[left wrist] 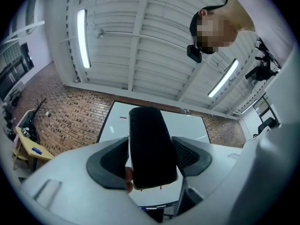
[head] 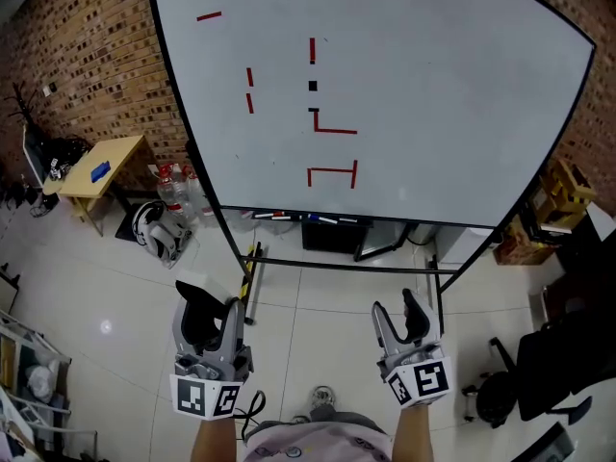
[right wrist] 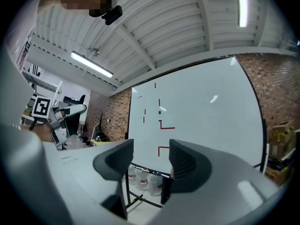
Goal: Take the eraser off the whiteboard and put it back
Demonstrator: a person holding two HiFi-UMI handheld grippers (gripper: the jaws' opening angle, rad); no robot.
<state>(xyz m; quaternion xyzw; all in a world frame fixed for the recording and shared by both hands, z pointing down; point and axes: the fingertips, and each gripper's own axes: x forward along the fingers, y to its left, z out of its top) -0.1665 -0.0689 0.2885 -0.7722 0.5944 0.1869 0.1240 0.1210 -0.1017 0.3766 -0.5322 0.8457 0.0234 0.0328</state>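
The whiteboard [head: 433,94] stands ahead on a black frame, with red line marks and a small black square [head: 312,86] on its left half. My left gripper [head: 207,320] is held low in front of the board, well short of it, and is shut on the black eraser [head: 197,314]. In the left gripper view the eraser [left wrist: 151,146] stands upright between the two pads and rises above them. My right gripper [head: 402,318] is level with the left one, open with nothing between its jaws; in the right gripper view it [right wrist: 151,161] faces the board [right wrist: 206,111].
Markers lie in the board's tray [head: 308,218]. Left of the board are a wooden table [head: 101,166], water bottles [head: 173,191] and a white helmet-like thing [head: 159,229]. A black chair [head: 553,359] and cardboard boxes [head: 549,200] stand at the right. Pale tiled floor lies below.
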